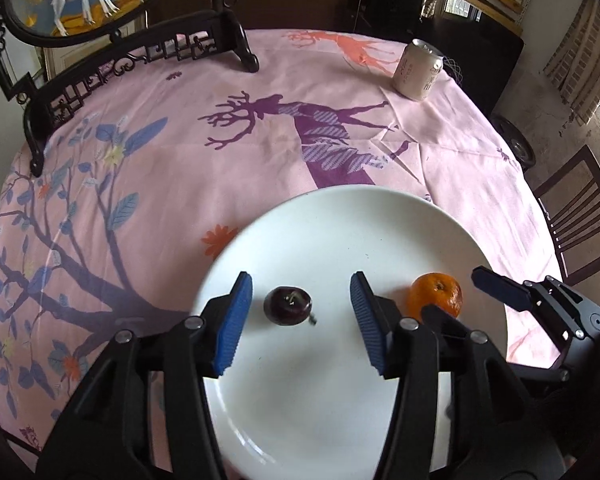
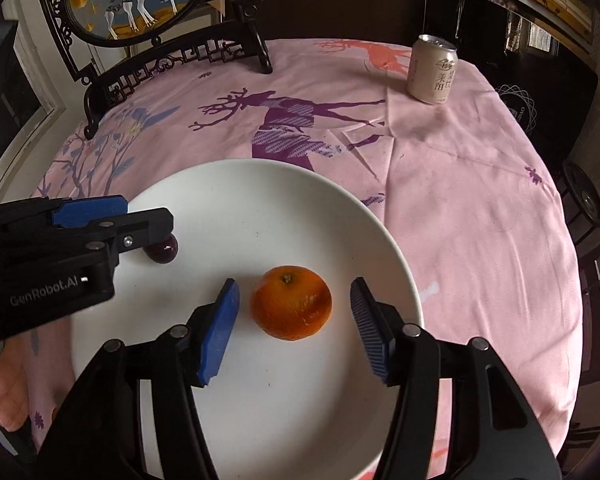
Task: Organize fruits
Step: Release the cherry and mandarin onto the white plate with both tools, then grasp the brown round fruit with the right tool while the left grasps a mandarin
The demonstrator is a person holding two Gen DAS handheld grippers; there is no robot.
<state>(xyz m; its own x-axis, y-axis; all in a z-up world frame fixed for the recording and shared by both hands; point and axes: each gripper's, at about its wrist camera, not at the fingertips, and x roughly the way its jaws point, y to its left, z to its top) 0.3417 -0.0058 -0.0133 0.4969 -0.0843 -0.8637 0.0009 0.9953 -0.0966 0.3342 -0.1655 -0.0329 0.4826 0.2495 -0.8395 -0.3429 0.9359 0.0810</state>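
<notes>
A white plate (image 1: 340,216) lies on the pink tablecloth; it also shows in the right wrist view (image 2: 260,192). A dark purple plum (image 1: 288,305) sits on it between the open fingers of my left gripper (image 1: 300,312), untouched. An orange mandarin (image 2: 291,303) sits on the plate between the open fingers of my right gripper (image 2: 294,320), untouched. In the left wrist view the mandarin (image 1: 436,294) lies to the right, with the right gripper (image 1: 456,300) around it. In the right wrist view the left gripper (image 2: 112,220) partly hides the plum (image 2: 164,250).
A beige drink can (image 1: 418,70) stands at the far right of the table, also in the right wrist view (image 2: 432,69). A dark carved stand with a round painted screen (image 2: 140,0) stands at the far left. A wooden chair (image 1: 580,224) is by the table's right edge.
</notes>
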